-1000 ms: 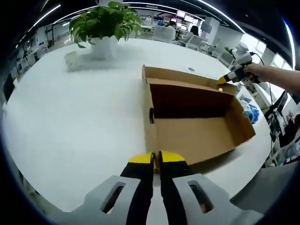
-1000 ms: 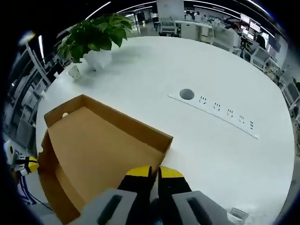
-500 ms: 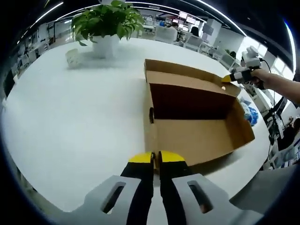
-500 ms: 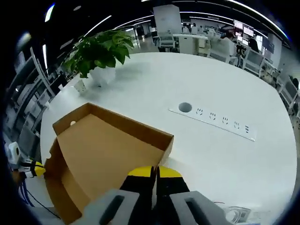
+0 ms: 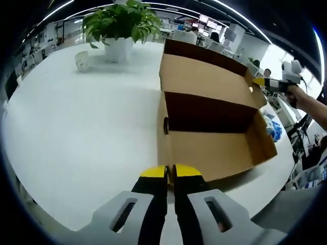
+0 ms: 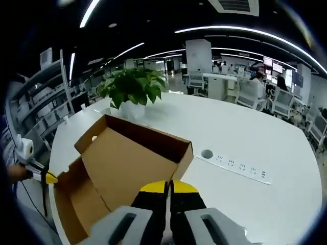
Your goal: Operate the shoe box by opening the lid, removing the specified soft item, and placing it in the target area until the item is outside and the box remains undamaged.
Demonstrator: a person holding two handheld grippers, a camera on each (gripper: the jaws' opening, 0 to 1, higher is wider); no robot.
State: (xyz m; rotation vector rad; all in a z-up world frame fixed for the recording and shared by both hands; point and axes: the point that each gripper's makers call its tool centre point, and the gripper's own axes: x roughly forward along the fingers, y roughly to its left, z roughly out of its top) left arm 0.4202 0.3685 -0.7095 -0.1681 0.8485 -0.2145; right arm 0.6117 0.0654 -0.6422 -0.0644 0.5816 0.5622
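No text, label, brand or number can be read on anything in either view.

In the left gripper view, the deep inside of the brown cardboard shoe box [image 5: 214, 120] lies in dark shadow at centre, so its contents cannot be told. A blue and white crumpled object [image 5: 272, 127] at the right sits partly hidden behind the box's wall. In the right gripper view, the raised brown cardboard lid [image 6: 134, 164] hides the box's interior at lower left. The white power strip [image 6: 238, 167] at right is too small to read.
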